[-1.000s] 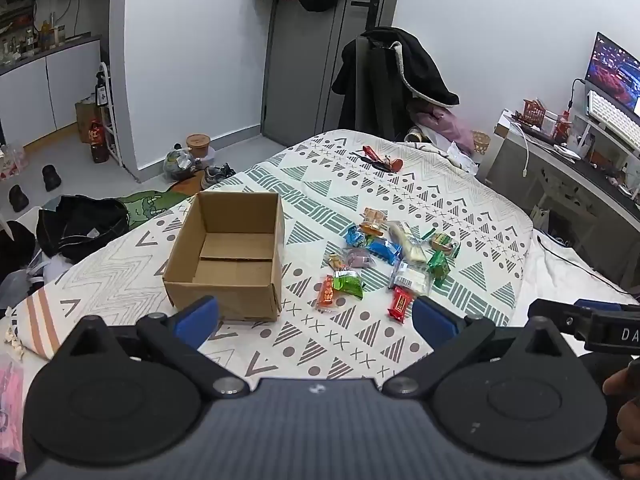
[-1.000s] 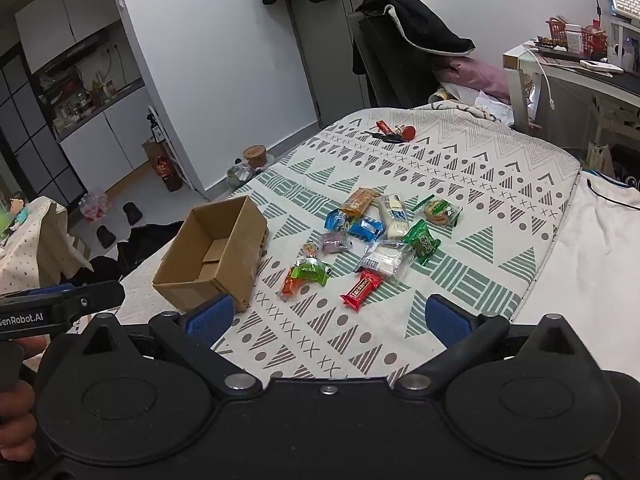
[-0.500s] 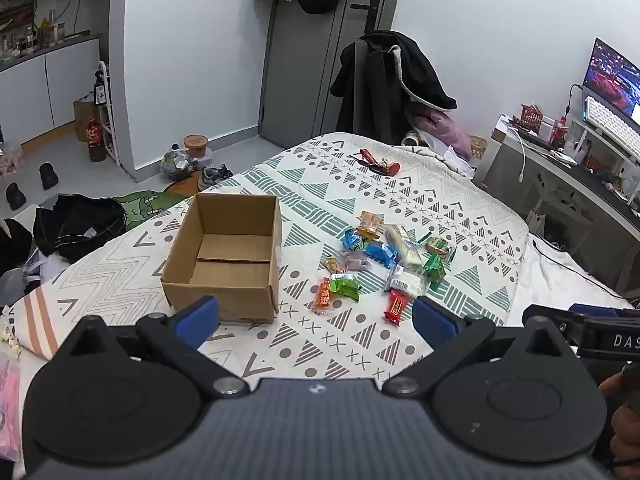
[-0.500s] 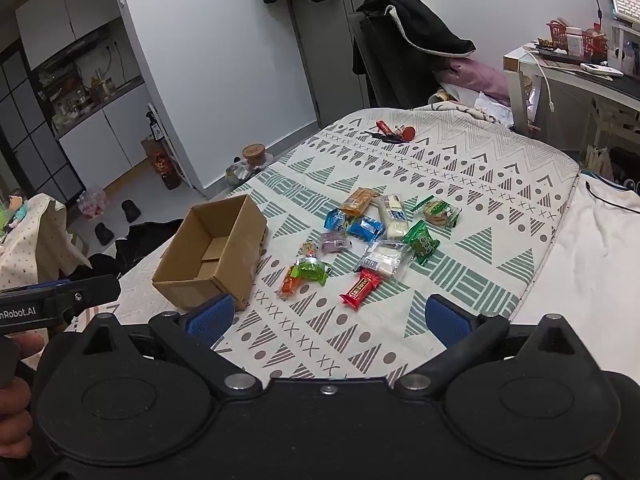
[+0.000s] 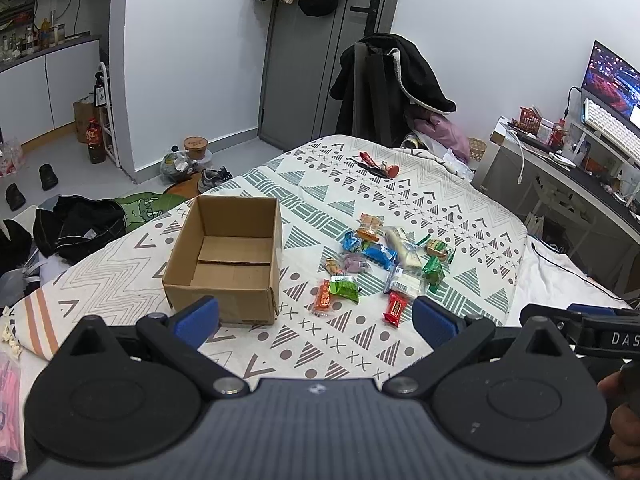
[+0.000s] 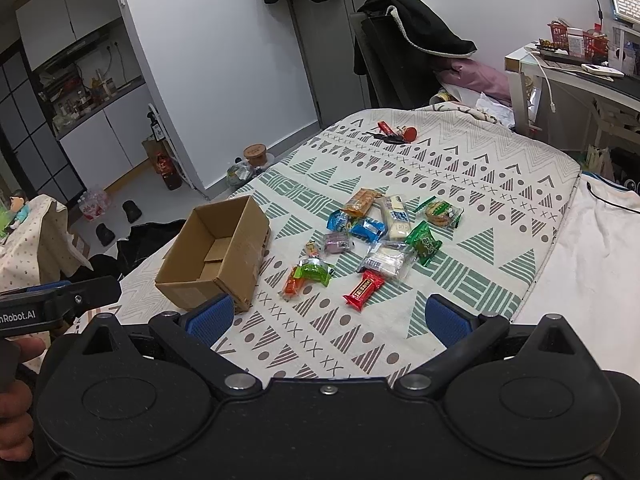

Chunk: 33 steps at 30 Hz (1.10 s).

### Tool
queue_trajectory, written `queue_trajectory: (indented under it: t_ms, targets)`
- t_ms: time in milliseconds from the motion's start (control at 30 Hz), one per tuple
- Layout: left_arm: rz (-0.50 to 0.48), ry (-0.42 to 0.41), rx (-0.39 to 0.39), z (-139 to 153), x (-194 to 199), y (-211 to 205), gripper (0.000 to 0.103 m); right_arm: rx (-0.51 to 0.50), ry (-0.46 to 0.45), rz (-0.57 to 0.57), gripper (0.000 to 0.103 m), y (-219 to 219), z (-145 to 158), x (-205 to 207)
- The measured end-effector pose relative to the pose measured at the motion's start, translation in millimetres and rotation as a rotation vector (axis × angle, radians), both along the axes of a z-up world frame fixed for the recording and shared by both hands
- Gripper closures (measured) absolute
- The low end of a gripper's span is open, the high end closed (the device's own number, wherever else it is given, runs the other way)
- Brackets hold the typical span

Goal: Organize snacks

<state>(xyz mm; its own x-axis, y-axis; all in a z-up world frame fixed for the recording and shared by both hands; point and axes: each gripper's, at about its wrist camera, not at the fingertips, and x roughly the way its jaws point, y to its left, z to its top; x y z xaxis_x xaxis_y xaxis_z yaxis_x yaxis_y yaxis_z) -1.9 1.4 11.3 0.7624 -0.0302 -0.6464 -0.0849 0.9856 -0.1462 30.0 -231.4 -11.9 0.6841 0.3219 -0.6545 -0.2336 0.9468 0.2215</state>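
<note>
So not much has changed in the last second, honestly. Compared with a moment back, the snacks look a touch farther from both cameras, like the person eased both grippers back or up a bit, but it's a tiny shift. Nothing on the bed has been touched: the cardboard box sits empty, and the pile of wrappers lies just to the right of it, same layout as before.

Left gripper is spread wide with nothing between its blue pads, and the right gripper is the same, wide open and empty, both hanging well short of the pile.

My read is that sorting hasn't started yet and this is just lining up. The red bar and the orange packet are nearest, so probably first in
</note>
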Motion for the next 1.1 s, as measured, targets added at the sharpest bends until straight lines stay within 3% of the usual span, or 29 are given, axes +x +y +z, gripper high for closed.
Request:
queue_trajectory:
  t_ms: [1100]
  targets:
    - [0.002,-0.013,-0.017,7.0,-1.7,-5.9,0.000,0.007,0.009,-0.007,0.000,-4.3,0.0,-1.0]
